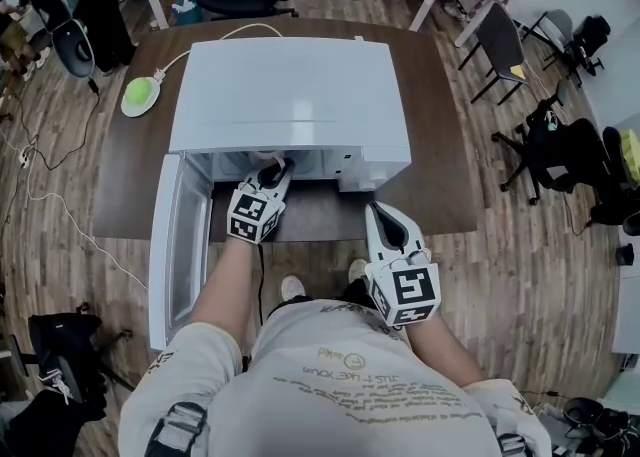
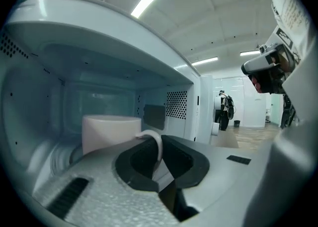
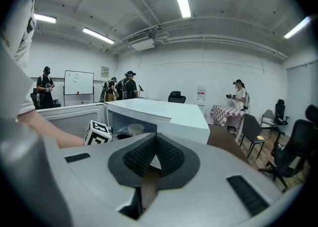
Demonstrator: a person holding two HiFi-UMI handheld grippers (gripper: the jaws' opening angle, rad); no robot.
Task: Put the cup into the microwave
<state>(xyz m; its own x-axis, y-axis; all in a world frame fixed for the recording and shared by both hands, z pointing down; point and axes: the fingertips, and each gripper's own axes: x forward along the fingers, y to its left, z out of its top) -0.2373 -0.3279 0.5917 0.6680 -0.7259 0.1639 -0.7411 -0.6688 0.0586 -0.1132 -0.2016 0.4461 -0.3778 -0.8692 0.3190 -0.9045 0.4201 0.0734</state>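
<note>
A white microwave (image 1: 290, 95) stands on the brown table (image 1: 440, 145) with its door (image 1: 175, 245) swung open to the left. My left gripper (image 1: 275, 173) reaches into the cavity. In the left gripper view the left gripper (image 2: 160, 154) is shut on the thin handle (image 2: 157, 144) of the white cup (image 2: 109, 131), which is upright inside the oven; I cannot tell whether it rests on the floor. My right gripper (image 1: 385, 220) hangs outside, in front of the microwave's right side. In the right gripper view the right gripper (image 3: 155, 154) is shut on nothing, and the cup (image 3: 135, 128) shows in the opening.
A green object on a white base (image 1: 139, 94) lies on the table at the microwave's left, with a cable running behind. The open door stands out over the table's front edge. Chairs (image 1: 505, 45) and several people (image 3: 126, 86) are around the room.
</note>
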